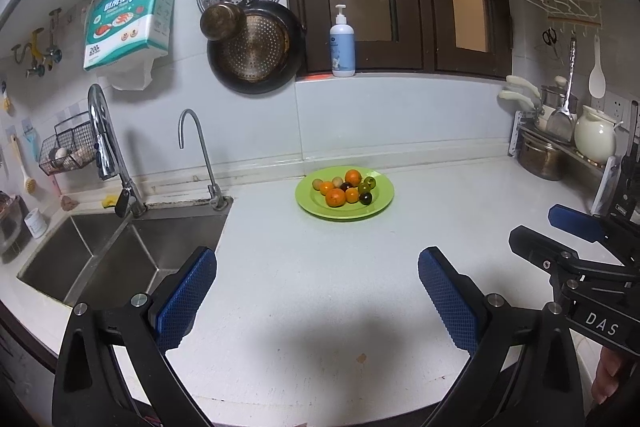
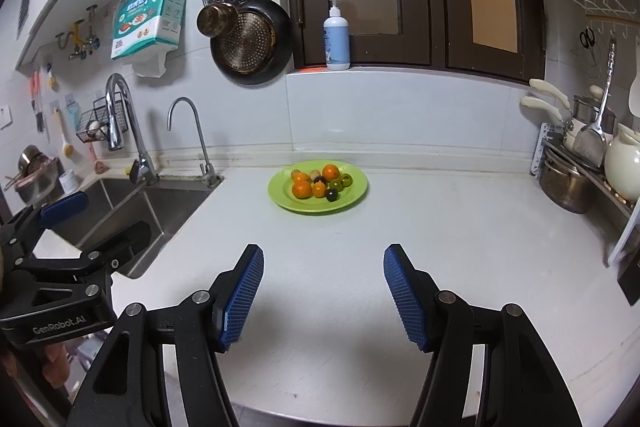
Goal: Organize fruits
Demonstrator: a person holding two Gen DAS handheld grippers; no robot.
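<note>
A green plate (image 1: 380, 203) stands on the white counter near the back wall, and it also shows in the right wrist view (image 2: 358, 193). On it lie several small fruits: oranges (image 1: 335, 197) (image 2: 301, 190), green ones (image 1: 368, 182) (image 2: 345, 180), dark ones (image 1: 365, 198) (image 2: 331, 194) and pale ones (image 1: 317, 183). My left gripper (image 1: 318, 269) is open and empty above the counter, well short of the plate. My right gripper (image 2: 324, 265) is open and empty, also short of the plate. Each gripper shows at the edge of the other's view.
A steel double sink (image 1: 120, 259) with two taps (image 1: 200, 151) lies left of the plate. A soap bottle (image 1: 342, 45) stands on the window ledge. Pans (image 1: 256, 51) hang on the wall. A rack with pots and a white jug (image 1: 594, 141) stands at the right.
</note>
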